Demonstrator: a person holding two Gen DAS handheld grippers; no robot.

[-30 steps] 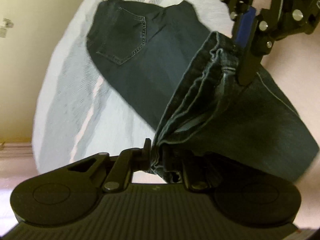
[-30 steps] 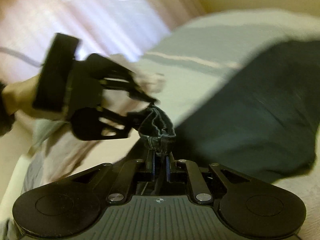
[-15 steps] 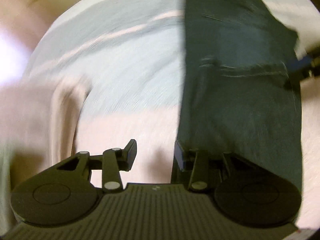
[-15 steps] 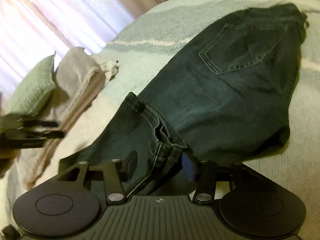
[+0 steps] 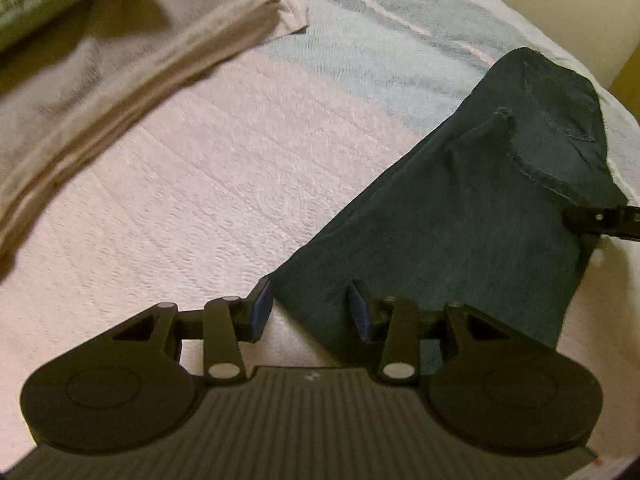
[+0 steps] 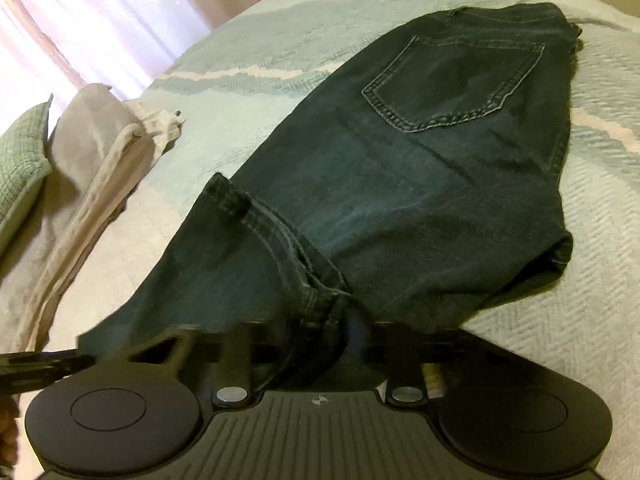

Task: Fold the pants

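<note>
Fingers of the left gripper stand apart, straddling the folded jeans' near corner; the right gripper is closing over the hem.
One pair of jeans lies mid-bedspread, bare cover all round; one beige garment and one green pillow lie well left of it.

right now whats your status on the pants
Left gripper open, jeans' folded edge between its pads. Right gripper closing around the hem bunch. Jeans folded once on bedspread. Beige garment lies apart, nothing blocking.
</note>
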